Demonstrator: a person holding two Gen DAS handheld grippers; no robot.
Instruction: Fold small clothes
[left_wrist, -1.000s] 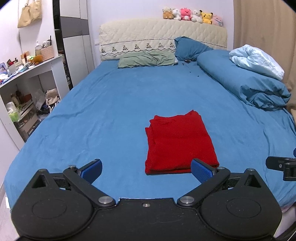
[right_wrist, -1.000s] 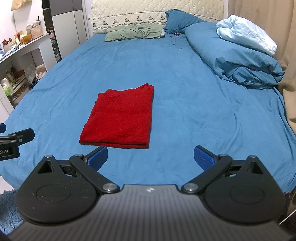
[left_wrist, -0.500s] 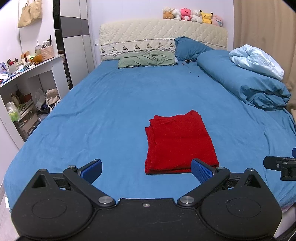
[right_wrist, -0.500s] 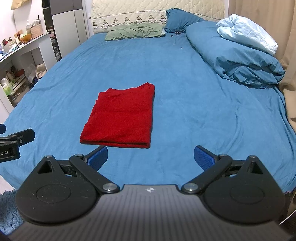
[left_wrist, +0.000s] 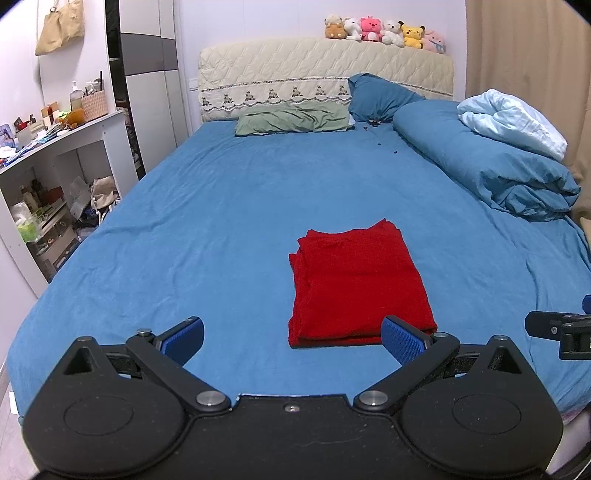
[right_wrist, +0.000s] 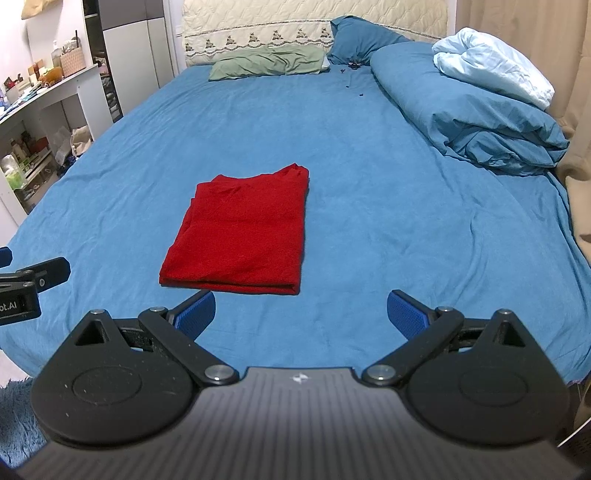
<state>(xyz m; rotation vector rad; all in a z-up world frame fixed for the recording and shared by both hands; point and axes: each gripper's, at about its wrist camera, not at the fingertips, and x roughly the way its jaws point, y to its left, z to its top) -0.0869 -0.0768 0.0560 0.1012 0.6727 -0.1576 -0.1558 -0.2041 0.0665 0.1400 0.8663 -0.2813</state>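
A red garment (left_wrist: 356, 284) lies folded into a neat rectangle on the blue bed sheet (left_wrist: 221, 221), near the foot of the bed. My left gripper (left_wrist: 293, 338) hovers open just short of its near edge, blue pads wide apart and empty. In the right wrist view the same red garment (right_wrist: 243, 230) sits ahead and to the left of my right gripper (right_wrist: 301, 314), which is also open and holds nothing. Each gripper shows at the edge of the other's view: the right gripper's finger (left_wrist: 554, 328) and the left gripper's finger (right_wrist: 33, 277).
A rolled blue duvet (left_wrist: 491, 166) with a pale blue blanket (left_wrist: 513, 122) lies along the bed's right side. Green (left_wrist: 291, 120) and blue (left_wrist: 376, 98) pillows rest at the headboard, plush toys (left_wrist: 384, 31) on top. A white cluttered shelf unit (left_wrist: 55, 177) stands left.
Almost nothing differs. Both grippers stay open and the red garment lies still; the views drift only slightly.
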